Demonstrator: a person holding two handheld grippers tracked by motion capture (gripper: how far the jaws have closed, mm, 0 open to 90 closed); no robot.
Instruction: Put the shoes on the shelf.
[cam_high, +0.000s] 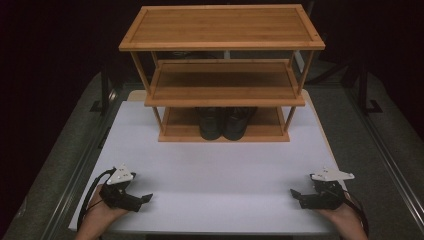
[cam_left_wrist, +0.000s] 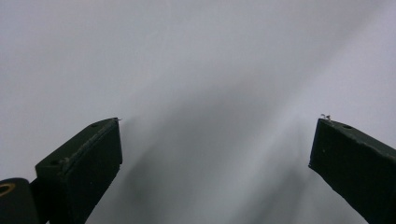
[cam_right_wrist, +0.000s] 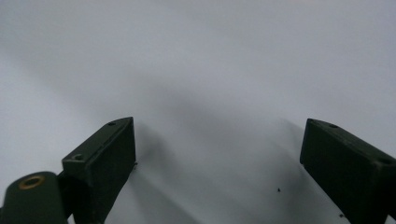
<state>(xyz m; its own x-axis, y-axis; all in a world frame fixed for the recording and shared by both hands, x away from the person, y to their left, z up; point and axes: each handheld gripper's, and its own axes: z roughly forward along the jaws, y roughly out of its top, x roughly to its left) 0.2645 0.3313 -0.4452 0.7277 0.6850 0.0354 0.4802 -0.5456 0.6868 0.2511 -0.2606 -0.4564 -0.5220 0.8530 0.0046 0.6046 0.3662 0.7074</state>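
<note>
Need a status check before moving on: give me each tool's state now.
Left tool: open, holding nothing, above the white table.
Right tool: open, holding nothing.

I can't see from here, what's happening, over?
Both grippers, left and right, open, empty. Black shoes on rack's bottom shelf. Nothing between.

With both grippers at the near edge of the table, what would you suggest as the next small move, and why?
Probably bring the left gripper and right gripper forward toward the black shoes on the rack's bottom shelf. Both grippers are open and empty, low over the white table, and the shoes are the only loose things in sight, well ahead of them.
</note>
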